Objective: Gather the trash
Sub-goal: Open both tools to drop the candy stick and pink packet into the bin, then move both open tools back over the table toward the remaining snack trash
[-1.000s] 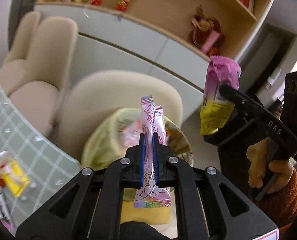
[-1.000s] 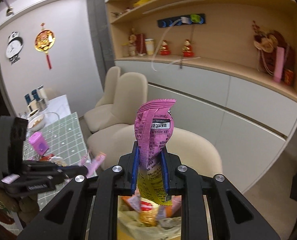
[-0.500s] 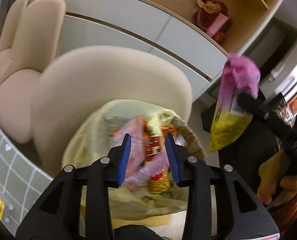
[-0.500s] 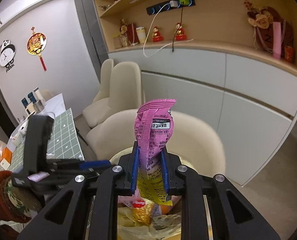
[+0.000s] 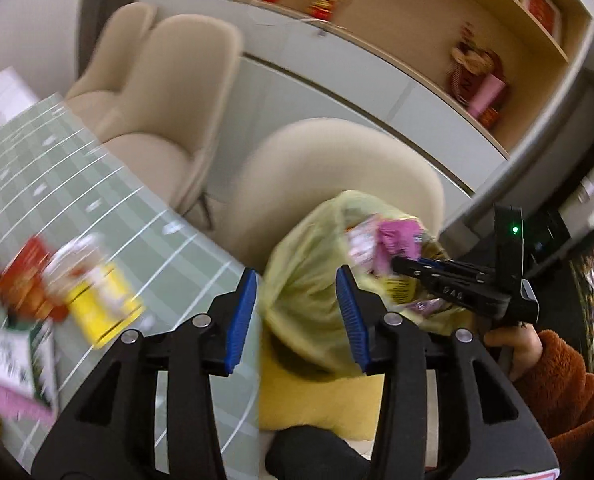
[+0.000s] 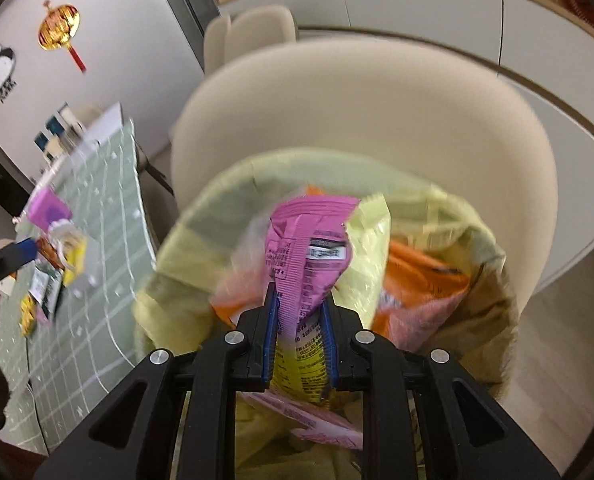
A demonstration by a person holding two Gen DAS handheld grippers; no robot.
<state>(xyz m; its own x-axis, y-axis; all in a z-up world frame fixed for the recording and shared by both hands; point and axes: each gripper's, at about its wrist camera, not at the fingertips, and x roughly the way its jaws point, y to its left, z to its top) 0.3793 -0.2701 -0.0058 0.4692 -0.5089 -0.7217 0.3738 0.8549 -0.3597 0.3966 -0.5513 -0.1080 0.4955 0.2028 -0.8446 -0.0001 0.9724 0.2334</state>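
Two handheld grippers work over a thin yellow plastic trash bag (image 6: 233,184) that sits on the seat of a rounded cream upholstered chair (image 6: 377,92) beside a green grid-patterned table (image 5: 109,184).

In the right wrist view, the right gripper (image 6: 299,340) has its blue-padded jaws pinched on a crinkled snack wrapper, pink at the top and yellow at the bottom (image 6: 307,248). The wrapper is a flat foil pouch with a ridged, crimped pink seal at its upper end, small black print down its face and a dark label panel near the top. Its long axis runs along the gripper's fingers: the pink sealed end points forward and up over the bag's open mouth, while the yellow end trails back between the pads toward the camera. From the left wrist view the same wrapper (image 5: 393,240) is at the bag's rim, with the black right gripper (image 5: 405,266) reaching in from the right.

Inside the bag lie an orange packet (image 6: 421,276) and a pale pink wrapper (image 6: 325,420).

Spread wide and holding nothing, the left gripper (image 5: 295,312) hangs in front of the bag's bulging side (image 5: 297,264).

Blurred litter lies on the table, including a yellow and white packet (image 5: 97,300) and a red packet (image 5: 25,276).
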